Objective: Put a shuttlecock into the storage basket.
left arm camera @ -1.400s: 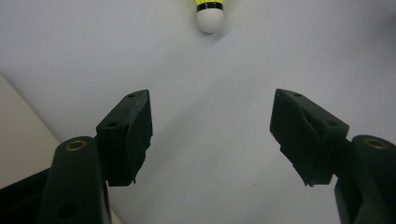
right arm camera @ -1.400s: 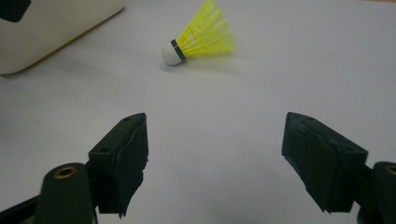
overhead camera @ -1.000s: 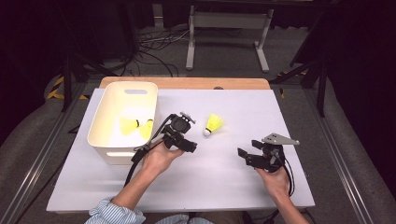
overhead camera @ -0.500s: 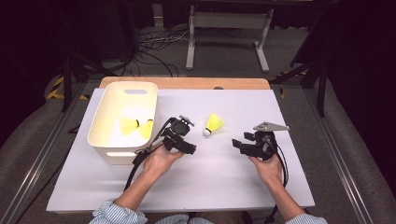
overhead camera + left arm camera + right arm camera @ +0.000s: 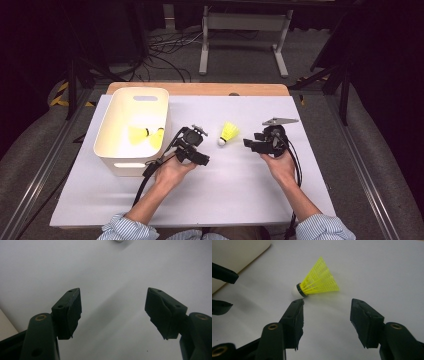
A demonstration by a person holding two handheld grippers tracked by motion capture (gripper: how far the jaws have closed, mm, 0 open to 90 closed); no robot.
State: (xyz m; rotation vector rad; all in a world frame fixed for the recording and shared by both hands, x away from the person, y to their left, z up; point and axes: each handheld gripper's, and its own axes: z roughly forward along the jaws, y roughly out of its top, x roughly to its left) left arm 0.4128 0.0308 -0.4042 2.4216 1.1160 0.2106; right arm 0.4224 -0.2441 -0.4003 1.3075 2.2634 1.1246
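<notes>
A lab or test room: black curtains (image 5: 385,55), loose cables (image 5: 165,55) on grey carpet, a metal stand (image 5: 245,30), taped floor edges behind the worktop (image 5: 240,190).

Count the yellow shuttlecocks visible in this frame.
3: two lie inside the white bin, at and; one shuttlecock lies on the table between both grippers. More may be hidden.

A yellow shuttlecock (image 5: 229,133) lies on its side near the middle of the table (image 5: 250,200), between the left claw (image 5: 199,159) and the right claw (image 5: 248,144). The stretch between the right claw and the shuttlecock is bare, so that approach is open. The white bin (image 5: 131,131) stands toward the left edge, its wall just beside the left claw, blocking passage there. The near edge and right edge have open surface.
</notes>
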